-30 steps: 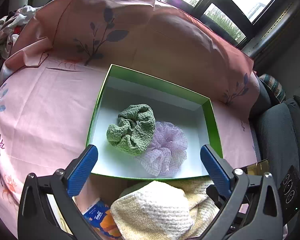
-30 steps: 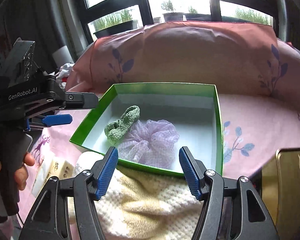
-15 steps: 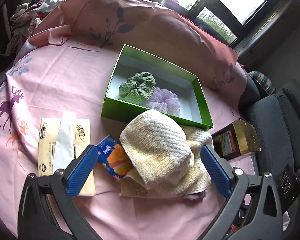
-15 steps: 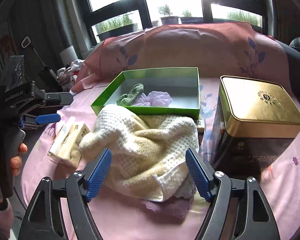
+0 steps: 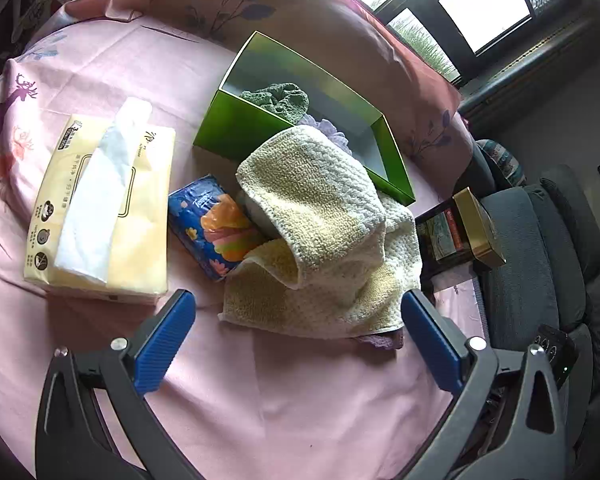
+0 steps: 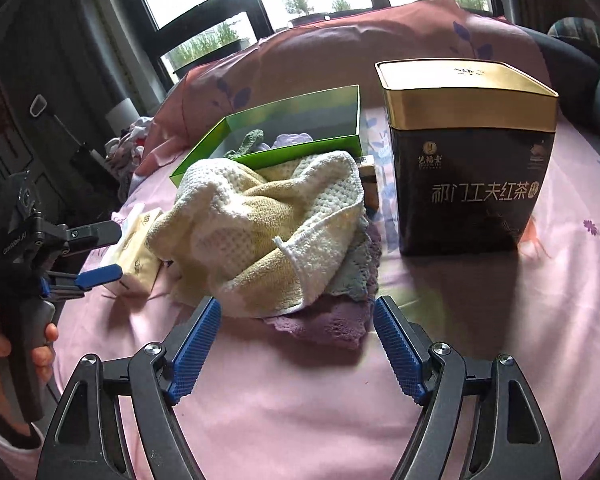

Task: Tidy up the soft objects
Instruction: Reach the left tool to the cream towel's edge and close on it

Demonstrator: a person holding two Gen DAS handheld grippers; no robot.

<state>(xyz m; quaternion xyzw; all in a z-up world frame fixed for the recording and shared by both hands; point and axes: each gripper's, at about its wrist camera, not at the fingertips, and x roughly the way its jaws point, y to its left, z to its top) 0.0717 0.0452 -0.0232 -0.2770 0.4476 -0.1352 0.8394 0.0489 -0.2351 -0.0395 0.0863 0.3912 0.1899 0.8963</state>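
**Both hand-held grippers empty above the crumpled towel**

The left hand-held gripper (image 5: 298, 340) has its blue pads spread wide with nothing between them. The right hand-held gripper (image 6: 298, 348) is likewise spread and empty; its jaws have just been opening.

A cream-and-yellow waffle-knit towel (image 5: 324, 236) lies bunched on the bench (image 5: 300, 400), which is covered by a pink printed cloth. It sits at 12 o'clock from both grippers, draped over a purple knitted cloth (image 6: 328, 324). Behind it, at 12 o'clock, an open green cardboard box (image 5: 236, 132) holds a green knitted scrunchie (image 5: 278, 98) and a lilac mesh puff (image 5: 326, 128).

At 9 o'clock of the towel lie a small blue tissue packet (image 5: 208, 224), touching it, and beyond that a yellow soft-pack of tissues (image 5: 100, 216). At 3 o'clock stands a black tea tin with a gold lid (image 6: 468, 152).
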